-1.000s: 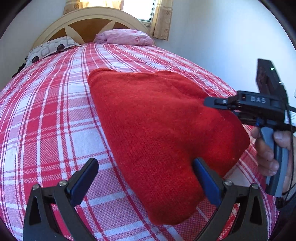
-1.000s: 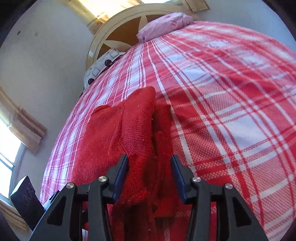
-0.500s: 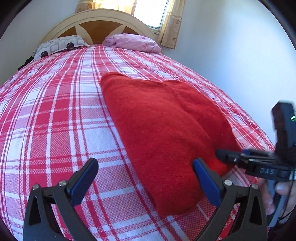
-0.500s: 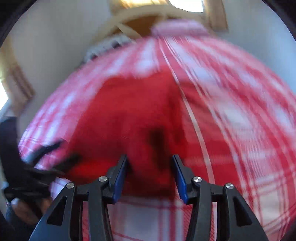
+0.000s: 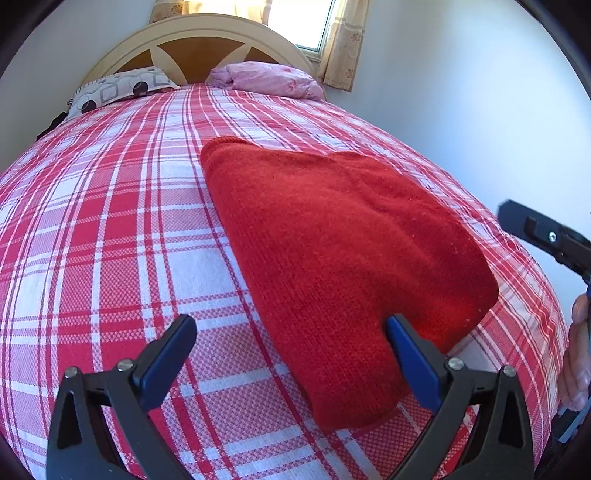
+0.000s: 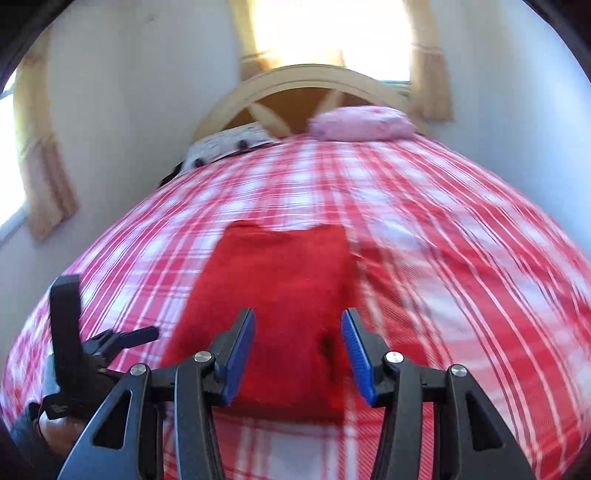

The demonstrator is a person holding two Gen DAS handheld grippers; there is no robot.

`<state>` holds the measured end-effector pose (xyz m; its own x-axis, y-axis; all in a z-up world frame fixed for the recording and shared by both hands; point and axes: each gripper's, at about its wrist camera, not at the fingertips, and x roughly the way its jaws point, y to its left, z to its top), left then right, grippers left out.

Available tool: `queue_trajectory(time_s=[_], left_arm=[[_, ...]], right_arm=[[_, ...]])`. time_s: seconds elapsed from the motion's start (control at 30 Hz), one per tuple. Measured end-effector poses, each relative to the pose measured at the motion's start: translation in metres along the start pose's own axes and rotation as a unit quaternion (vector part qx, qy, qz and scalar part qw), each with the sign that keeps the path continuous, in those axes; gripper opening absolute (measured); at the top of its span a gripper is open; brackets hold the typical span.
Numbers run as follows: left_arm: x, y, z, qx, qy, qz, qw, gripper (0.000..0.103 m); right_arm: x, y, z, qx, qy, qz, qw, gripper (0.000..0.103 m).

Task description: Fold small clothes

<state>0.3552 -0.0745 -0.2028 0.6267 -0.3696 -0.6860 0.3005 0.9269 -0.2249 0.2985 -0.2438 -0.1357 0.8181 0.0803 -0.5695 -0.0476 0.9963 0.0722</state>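
A red knitted garment point(image 5: 332, 258) lies folded flat on the red-and-white plaid bedspread point(image 5: 110, 240). My left gripper point(image 5: 290, 343) hovers over its near left corner, jaws wide open, nothing between them; the right blue pad point(image 5: 410, 354) is over the knit. My right gripper point(image 6: 299, 347) stands open at the garment's point(image 6: 280, 288) near edge, a little above it, holding nothing. In the left wrist view part of my right gripper point(image 5: 535, 232) shows at the right edge with a hand point(image 5: 576, 350) on it. The left gripper point(image 6: 122, 338) shows low at the left in the blurred right wrist view.
A patterned pillow point(image 5: 118, 88) and a pink pillow point(image 5: 269, 79) lie against the arched headboard point(image 5: 199, 40) at the far end. A curtained window point(image 5: 299, 22) is behind it. A white wall point(image 5: 461, 110) runs close along the bed's right side.
My right gripper rolled level and drew back from the garment's side to its near edge, sliding to the far right in the left wrist view. The garment stayed flat. The left gripper barely moved.
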Motion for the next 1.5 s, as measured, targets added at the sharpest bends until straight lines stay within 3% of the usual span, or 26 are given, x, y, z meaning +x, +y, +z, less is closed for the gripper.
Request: queue_trajectory(time_s=[0.17, 0.23, 0.3, 0.53, 1.07, 1.27, 1.33, 1.4, 1.5], left_arm=[[0.001, 0.003, 0.0, -0.006, 0.004, -0.006, 1.0, 0.103], [0.002, 0.003, 0.0, -0.006, 0.006, -0.009, 0.9999, 0.103], [0.004, 0.002, 0.0, -0.004, 0.01, -0.012, 0.9999, 0.103], [0.005, 0.002, 0.0, -0.005, 0.014, -0.015, 0.9998, 0.103], [0.008, 0.007, 0.001, -0.017, 0.022, -0.015, 0.9995, 0.103], [-0.01, 0.0, 0.0, -0.004, -0.017, 0.011, 0.9998, 0.103], [-0.023, 0.001, 0.002, -0.007, -0.043, 0.011, 0.999, 0.103], [-0.034, 0.007, 0.007, -0.02, -0.066, 0.011, 0.9975, 0.103], [-0.031, 0.016, 0.016, -0.03, -0.071, 0.02, 0.9968, 0.103]], right_arm=[[0.045, -0.003, -0.008, 0.005, 0.05, -0.005, 0.999, 0.048], [0.056, -0.011, -0.021, 0.012, 0.074, -0.019, 0.997, 0.038], [0.059, -0.022, -0.029, 0.018, 0.073, -0.014, 0.997, 0.032], [0.062, -0.017, -0.033, -0.001, 0.076, -0.016, 0.997, 0.031], [0.043, -0.036, -0.038, 0.015, 0.067, 0.053, 0.996, 0.033], [0.044, -0.039, -0.038, 0.02, 0.071, 0.068, 0.995, 0.033], [0.034, -0.042, -0.035, 0.02, 0.056, 0.084, 0.995, 0.04], [0.025, -0.05, -0.03, 0.031, 0.041, 0.09, 0.995, 0.063], [0.023, -0.065, -0.026, 0.057, 0.031, 0.087, 0.994, 0.067]])
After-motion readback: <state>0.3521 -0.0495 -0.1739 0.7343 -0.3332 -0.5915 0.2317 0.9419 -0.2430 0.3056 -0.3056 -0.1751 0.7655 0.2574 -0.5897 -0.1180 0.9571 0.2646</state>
